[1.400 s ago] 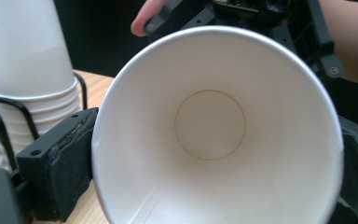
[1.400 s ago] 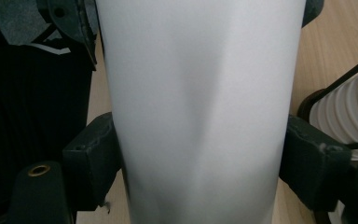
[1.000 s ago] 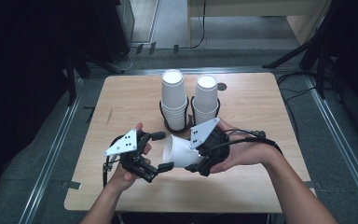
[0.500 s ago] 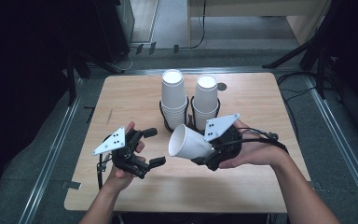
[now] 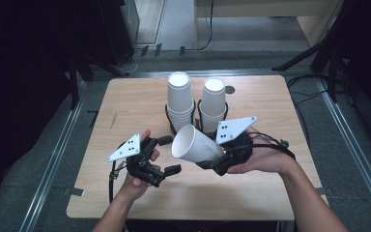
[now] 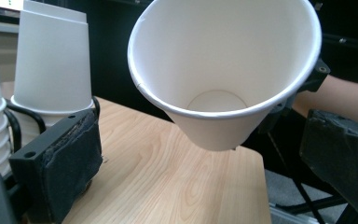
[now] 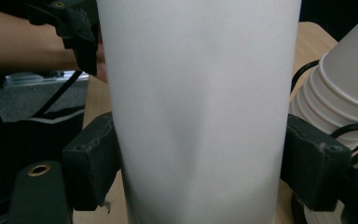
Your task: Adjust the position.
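A white paper cup [image 5: 195, 143] hangs tilted above the table, its mouth turned left toward my left gripper. My right gripper [image 5: 213, 155] is shut on the cup's lower wall; in the right gripper view both pads [image 7: 95, 158] press the cup [image 7: 198, 112]. Just left of the rim, my left gripper [image 5: 168, 154] stands open and holds nothing. The left gripper view looks straight into the cup [image 6: 223, 70], which hangs a little beyond that gripper [image 6: 205, 161] and its parted pads [image 6: 70, 158].
Two stacks of white cups [image 5: 180, 99] [image 5: 213, 101] stand in black wire holders at the back middle of the wooden table [image 5: 125, 106]. A small dark hole [image 5: 229, 89] lies to their right. Metal rails and dark floor surround the table.
The right gripper has carried the cup to the right and tipped its mouth up. The left gripper, which was at the cup's rim, now stands apart from it.
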### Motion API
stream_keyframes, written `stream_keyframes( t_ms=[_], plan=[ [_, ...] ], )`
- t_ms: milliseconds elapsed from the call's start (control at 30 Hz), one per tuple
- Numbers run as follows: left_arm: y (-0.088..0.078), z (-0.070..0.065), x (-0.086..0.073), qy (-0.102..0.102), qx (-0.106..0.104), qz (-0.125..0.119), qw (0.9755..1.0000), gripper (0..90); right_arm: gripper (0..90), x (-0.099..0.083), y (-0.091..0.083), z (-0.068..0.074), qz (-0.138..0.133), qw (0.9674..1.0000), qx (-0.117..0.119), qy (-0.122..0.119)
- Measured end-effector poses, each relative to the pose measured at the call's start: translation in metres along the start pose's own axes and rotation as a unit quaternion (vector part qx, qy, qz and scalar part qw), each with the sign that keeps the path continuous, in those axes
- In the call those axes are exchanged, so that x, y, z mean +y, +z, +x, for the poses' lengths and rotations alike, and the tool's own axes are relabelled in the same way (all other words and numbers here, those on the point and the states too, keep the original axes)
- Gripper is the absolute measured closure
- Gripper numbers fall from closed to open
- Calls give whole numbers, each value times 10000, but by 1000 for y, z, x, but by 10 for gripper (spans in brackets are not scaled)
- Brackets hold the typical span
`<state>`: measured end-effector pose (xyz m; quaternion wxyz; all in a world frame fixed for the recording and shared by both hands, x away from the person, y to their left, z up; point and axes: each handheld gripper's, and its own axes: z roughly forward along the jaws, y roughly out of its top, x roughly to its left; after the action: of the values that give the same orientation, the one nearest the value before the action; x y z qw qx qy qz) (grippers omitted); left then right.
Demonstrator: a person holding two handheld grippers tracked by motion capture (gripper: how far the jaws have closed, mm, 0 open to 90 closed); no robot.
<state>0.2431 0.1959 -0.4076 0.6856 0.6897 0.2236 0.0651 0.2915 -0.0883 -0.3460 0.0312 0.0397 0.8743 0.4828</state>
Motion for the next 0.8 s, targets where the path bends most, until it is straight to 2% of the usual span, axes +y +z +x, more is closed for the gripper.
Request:
stream_keyframes(
  t_ms=[133, 233, 433, 700, 800],
  plan=[
    [2, 0, 1, -99, -113, -142, 9998, 0, 210, -1, 2, 1, -74, 9999, 53, 54],
    [5, -1, 0, -117, -154, -146, 9997, 0, 210, -3, 5, 2, -111, 9998, 119, 65],
    [8, -2, 0, -119, -152, -177, 9997, 0, 209, -5, 13, 4, -179, 9996, 211, 111],
    [6, -5, 2, -55, -169, -240, 9996, 0, 209, -4, 20, 7, -127, 9995, 286, 83],
    [6, -7, 3, -4, -120, -248, 9996, 67, 208, -4, 21, 7, -130, 9994, 295, 82]
  ],
)
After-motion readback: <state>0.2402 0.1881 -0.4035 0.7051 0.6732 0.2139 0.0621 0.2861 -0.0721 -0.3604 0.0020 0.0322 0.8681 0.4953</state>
